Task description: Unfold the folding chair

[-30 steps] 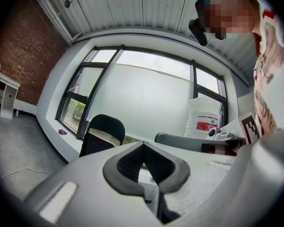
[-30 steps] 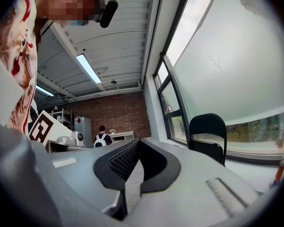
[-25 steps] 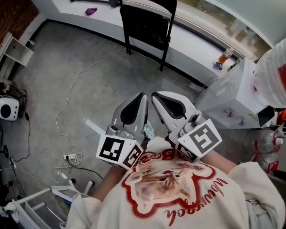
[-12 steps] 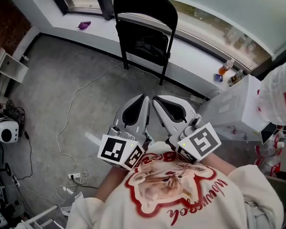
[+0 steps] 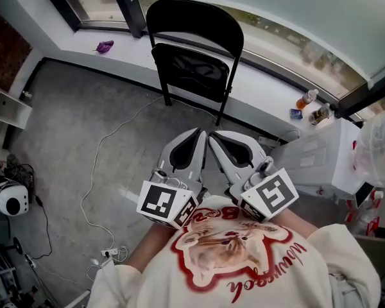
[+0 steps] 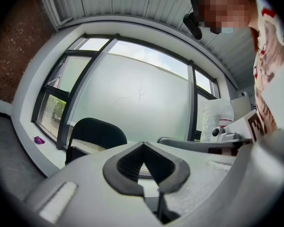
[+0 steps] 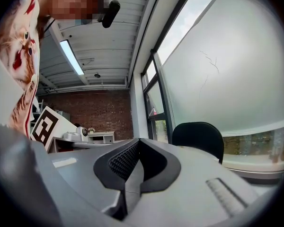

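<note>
Two closed, empty: left tool (image 5: 194, 137), right tool (image 5: 213, 139), near chair (image 5: 196, 56), not touching. I judge approach step; next: open, grip seat.

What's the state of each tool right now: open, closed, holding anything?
Left tool: closed, holding nothing.
Right tool: closed, holding nothing.

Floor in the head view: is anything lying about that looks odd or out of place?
A white cable snakes loose across the grey floor to a power strip, perhaps a tripping risk. A small purple thing lies alone on the window ledge, left of the folding chair. Nothing looks spilled or broken.
</note>
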